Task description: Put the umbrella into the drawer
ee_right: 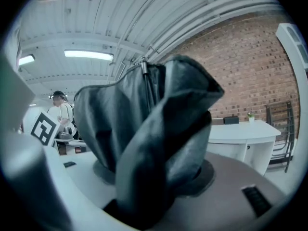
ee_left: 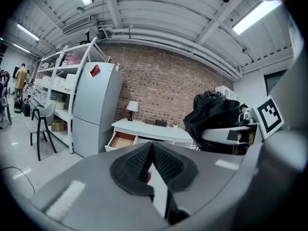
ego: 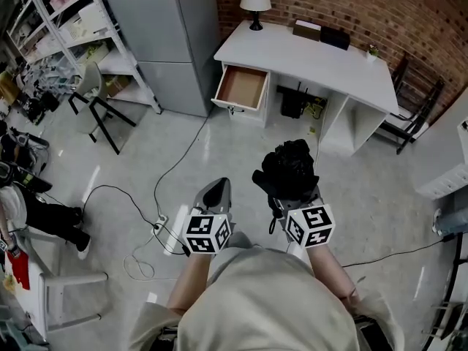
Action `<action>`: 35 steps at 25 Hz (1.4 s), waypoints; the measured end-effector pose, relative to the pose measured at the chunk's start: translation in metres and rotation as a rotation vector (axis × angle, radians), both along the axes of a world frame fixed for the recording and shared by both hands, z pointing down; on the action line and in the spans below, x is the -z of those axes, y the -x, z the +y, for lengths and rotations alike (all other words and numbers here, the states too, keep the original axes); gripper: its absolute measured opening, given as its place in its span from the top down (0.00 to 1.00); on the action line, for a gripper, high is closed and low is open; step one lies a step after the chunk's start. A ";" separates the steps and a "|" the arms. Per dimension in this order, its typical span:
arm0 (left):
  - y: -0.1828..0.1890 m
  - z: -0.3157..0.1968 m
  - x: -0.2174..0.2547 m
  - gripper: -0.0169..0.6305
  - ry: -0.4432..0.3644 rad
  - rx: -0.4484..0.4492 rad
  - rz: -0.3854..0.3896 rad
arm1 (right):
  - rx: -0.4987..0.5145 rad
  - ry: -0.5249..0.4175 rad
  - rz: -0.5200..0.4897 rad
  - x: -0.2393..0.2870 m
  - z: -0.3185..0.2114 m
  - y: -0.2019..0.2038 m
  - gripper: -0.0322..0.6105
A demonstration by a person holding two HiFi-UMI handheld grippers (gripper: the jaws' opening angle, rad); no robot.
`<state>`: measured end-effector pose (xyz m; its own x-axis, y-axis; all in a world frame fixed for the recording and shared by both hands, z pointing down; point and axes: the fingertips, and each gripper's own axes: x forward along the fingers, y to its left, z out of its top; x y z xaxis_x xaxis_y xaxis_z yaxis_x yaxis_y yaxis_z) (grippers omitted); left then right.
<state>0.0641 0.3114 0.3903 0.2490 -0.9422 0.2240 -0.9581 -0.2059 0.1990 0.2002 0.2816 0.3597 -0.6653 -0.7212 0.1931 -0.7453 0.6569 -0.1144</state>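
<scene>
Black is the umbrella (ego: 290, 168) that our right tongs (ego: 291, 196) pinch, spread wide around it. Our left tongs (ego: 218, 190) are pressed together with nothing in them. The umbrella is folded up, soft and crumpled, up in the air, well apart from the open drawer (ego: 243, 88) of the white desk (ego: 314, 57). We hold both tongs out in front, side by side, tipped a little down.

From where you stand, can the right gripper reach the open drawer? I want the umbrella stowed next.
Probably not yet. The right gripper holds the umbrella and the drawer stands open, but it lies well ahead across the floor; the path there looks free.
</scene>
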 end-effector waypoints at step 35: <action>0.098 -0.268 -0.001 0.34 -0.030 -0.028 0.103 | -0.029 0.043 -0.008 -0.004 -0.271 0.090 0.56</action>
<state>-0.0342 0.0438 0.3914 0.2957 -0.9405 0.1674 -0.9267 -0.2399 0.2891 0.1105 0.0108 0.3639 -0.6456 -0.7315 0.2193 -0.7631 0.6290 -0.1481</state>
